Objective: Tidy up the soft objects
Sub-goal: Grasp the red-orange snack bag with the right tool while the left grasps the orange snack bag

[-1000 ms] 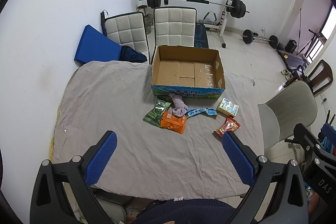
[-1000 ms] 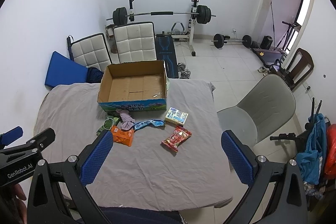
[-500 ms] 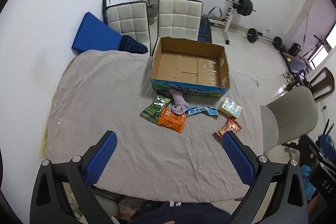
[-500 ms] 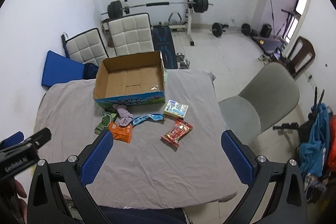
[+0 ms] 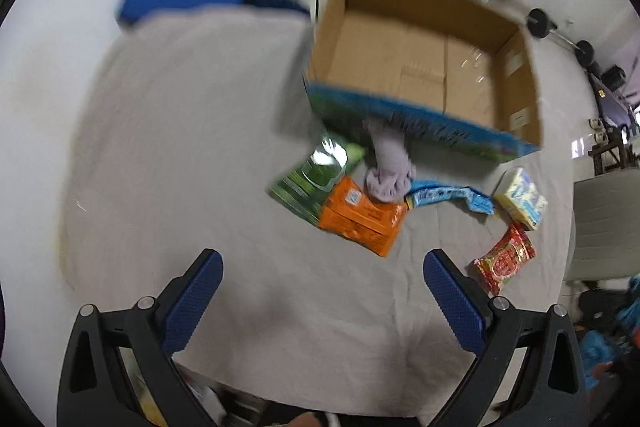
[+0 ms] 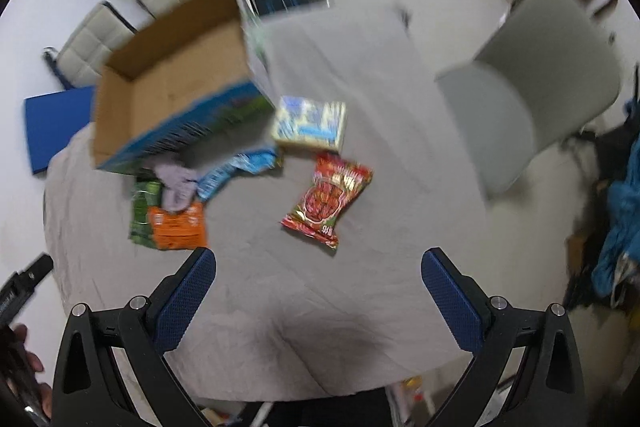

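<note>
**Both grippers spread above the tabletop, soft items heaped by the box**

The left gripper (image 5: 322,289) hangs over the cloth-covered tabletop (image 5: 168,155) with its jaws spread wide and nothing between them. The right gripper (image 6: 318,287) is the same: jaws wide apart, empty, above bare cloth. Both views are smeared by motion blur.

Just ahead of the left gripper lies an orange packet (image 5: 362,217), overlapping the edge of a green packet (image 5: 312,179) to its left. A lilac sock (image 5: 388,169) rests partly on the orange packet's far corner and reaches back to the front wall of the cardboard box (image 5: 420,67). To the right of the sock a blue wrapper (image 5: 448,195) lies flat on the cloth, and beyond it a pale yellow packet (image 5: 520,197). A red snack bag (image 5: 505,259) lies nearest the left gripper's right finger, apart from the others.

From the right wrist view, the red snack bag (image 6: 329,199) lies ahead of the jaws near the middle, with the pale yellow packet (image 6: 310,123) behind it. The box is open-topped and looks empty inside. A grey chair (image 6: 532,87) stands beside the tabletop on the right.
</note>
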{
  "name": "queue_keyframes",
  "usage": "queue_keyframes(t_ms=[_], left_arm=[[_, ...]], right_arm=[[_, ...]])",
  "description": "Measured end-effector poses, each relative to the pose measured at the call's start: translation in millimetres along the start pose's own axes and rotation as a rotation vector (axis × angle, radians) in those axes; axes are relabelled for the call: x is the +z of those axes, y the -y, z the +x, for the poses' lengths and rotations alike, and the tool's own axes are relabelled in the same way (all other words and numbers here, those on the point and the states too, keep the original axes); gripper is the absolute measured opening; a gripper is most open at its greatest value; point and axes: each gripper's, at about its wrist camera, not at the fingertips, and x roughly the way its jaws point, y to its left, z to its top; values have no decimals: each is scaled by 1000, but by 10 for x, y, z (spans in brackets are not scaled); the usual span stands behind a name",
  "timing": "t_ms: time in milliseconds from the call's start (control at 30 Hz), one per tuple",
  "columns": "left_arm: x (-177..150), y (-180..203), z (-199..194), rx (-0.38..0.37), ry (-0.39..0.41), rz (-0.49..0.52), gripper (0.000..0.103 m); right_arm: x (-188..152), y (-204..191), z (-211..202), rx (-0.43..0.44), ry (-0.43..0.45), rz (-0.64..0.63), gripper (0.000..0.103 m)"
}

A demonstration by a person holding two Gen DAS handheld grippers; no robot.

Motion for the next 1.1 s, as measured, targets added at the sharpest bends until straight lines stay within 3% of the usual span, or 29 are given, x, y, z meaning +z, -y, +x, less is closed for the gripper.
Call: queue_keyframes(t_ms=[133,233,333,433,533,567,633,667,733,833,1033,1100], left_arm=[[105,15,798,-55,-167,-90,103],[106,33,1299,-44,-258,-152,103],[108,-7,1662,-73,-326,-244,103],[99,-106,1870,-152,-370,-377,103],[77,-204,1995,-224,-366,-495,101],[62,-222,2033,-239,-366,-519,98],[15,-230,2094,-262,-362,-546,75],[0,-208,2073,-249,-350,-535,75],[-58,-109,2027,-236,-329,-472,64],[-157,103,1899,-196,-316,-315,56],[-743,641,1701,-50,-301,151,56],[-933,762,1686,-34,-303,223,56]], right_arm=[[168,78,821,-12,-97,33,103],[275,77,1301,-26,-157,47,103],[326,82,1635,-22,-195,65,103],[341,114,1838,7,-208,109,103],[326,156,1964,22,-209,150,103],[318,167,2014,25,-213,160,101],[299,195,2132,31,-234,177,95],[281,210,2190,35,-250,183,88],[244,239,2301,40,-286,192,77],[193,265,2381,66,-316,182,64],[2,144,2446,12,-384,-29,59],[-103,92,2479,4,-422,-119,59]])
